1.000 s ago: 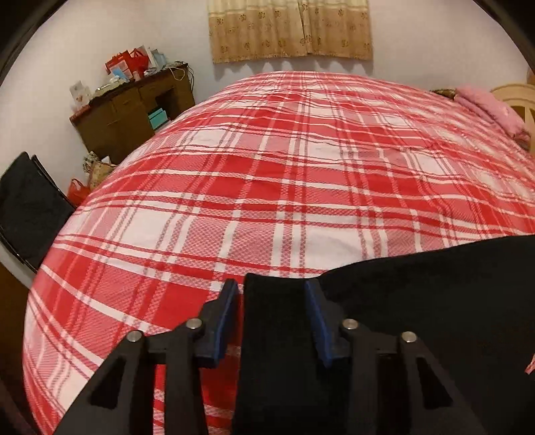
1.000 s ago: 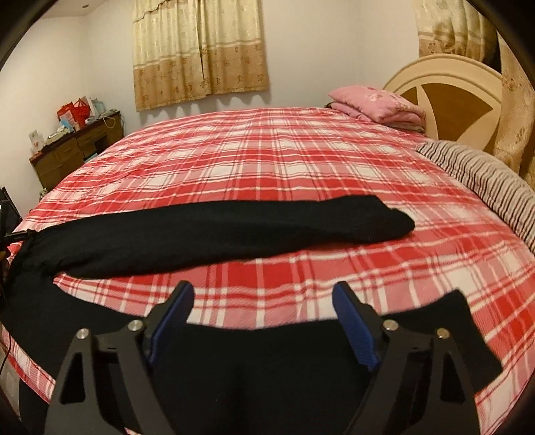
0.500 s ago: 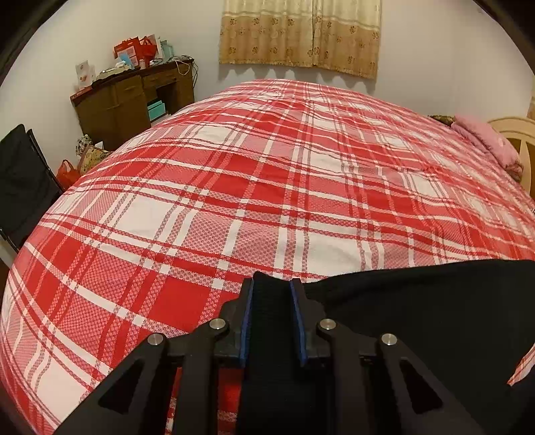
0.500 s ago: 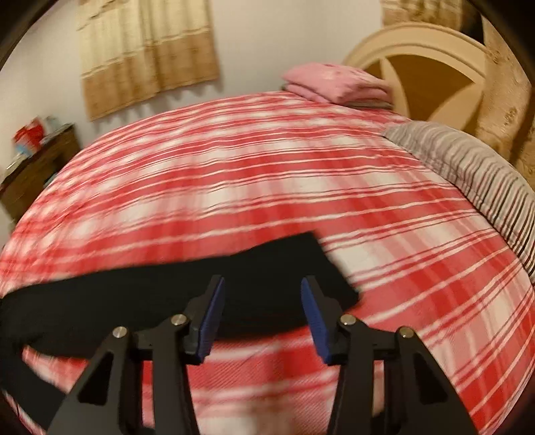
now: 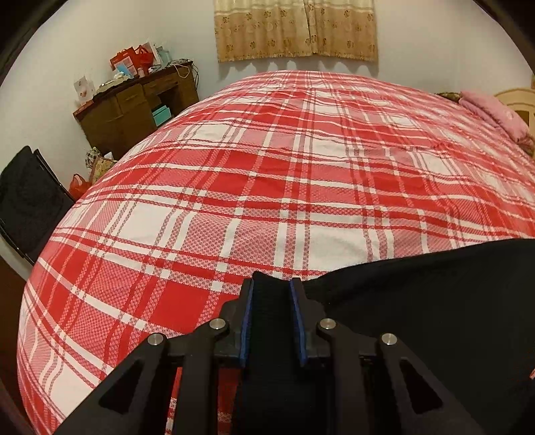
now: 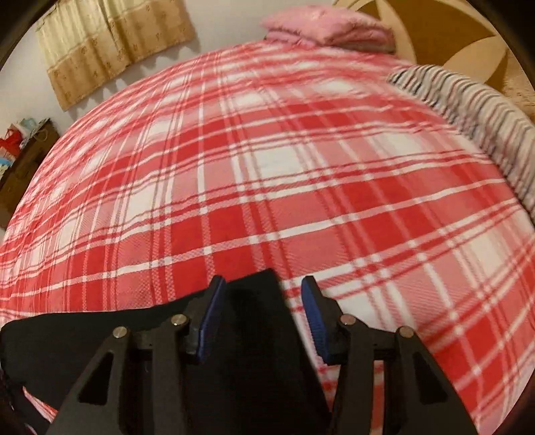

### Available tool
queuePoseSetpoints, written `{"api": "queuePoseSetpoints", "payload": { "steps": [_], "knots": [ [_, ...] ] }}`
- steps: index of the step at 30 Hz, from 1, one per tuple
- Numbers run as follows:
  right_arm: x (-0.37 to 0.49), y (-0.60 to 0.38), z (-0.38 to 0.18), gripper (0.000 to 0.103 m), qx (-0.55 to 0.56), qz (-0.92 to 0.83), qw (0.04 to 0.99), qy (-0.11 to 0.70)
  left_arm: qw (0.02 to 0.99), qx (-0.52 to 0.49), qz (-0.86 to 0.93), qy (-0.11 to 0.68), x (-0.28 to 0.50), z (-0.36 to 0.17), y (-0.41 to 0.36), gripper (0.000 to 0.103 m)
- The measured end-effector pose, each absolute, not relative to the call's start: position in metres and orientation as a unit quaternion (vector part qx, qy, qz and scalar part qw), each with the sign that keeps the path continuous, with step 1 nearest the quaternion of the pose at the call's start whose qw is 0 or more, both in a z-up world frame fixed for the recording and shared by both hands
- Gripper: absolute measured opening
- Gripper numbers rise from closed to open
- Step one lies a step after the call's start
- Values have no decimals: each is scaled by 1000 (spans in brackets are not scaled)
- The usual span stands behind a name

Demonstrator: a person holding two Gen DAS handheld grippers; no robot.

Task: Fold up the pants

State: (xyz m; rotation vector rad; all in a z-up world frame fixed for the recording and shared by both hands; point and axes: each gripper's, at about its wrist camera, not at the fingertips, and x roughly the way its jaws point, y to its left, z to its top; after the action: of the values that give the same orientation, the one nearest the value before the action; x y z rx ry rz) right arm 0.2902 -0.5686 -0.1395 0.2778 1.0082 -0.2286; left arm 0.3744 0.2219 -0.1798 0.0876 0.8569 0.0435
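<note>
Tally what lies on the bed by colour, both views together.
Black: 1, the pants
Pink: 1, the folded blanket
Striped: 1, the striped cover
Total: 3, all on the red plaid bedspread

My right view is motion-blurred, the black pants run off its bottom edge, and my left claw hides their pinched fold.
</note>
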Motion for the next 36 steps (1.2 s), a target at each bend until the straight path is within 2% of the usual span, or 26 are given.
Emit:
{"api": "queuePoseSetpoints", "payload": {
  "steps": [5, 7, 8, 10, 12, 30, 36],
  "knots": [
    [300, -567, -153, 50, 112, -98, 854, 499, 904, 65, 36, 421, 378, -180, 216, 27],
    [301, -570, -154, 39, 113, -93, 853, 501, 903, 69, 35, 422, 378, -180, 215, 26],
    [302, -571, -155, 27, 116, -89, 853, 501, 904, 72, 34, 420, 378, -179, 215, 26],
    [302, -571, -156, 19, 117, -72, 856, 499, 906, 77, 28, 415, 377, -176, 213, 17],
    [301, -568, -154, 13, 115, -63, 858, 496, 908, 86, 23, 409, 375, -173, 209, 14],
    [214, -526, -40, 11, 59, 8, 941, 333, 944, -37, -35, 325, 323, -120, 240, 11],
    [162, -523, -27, 11, 48, 55, 956, 284, 951, -61, -68, 294, 279, -108, 246, 11]
  ]
}}
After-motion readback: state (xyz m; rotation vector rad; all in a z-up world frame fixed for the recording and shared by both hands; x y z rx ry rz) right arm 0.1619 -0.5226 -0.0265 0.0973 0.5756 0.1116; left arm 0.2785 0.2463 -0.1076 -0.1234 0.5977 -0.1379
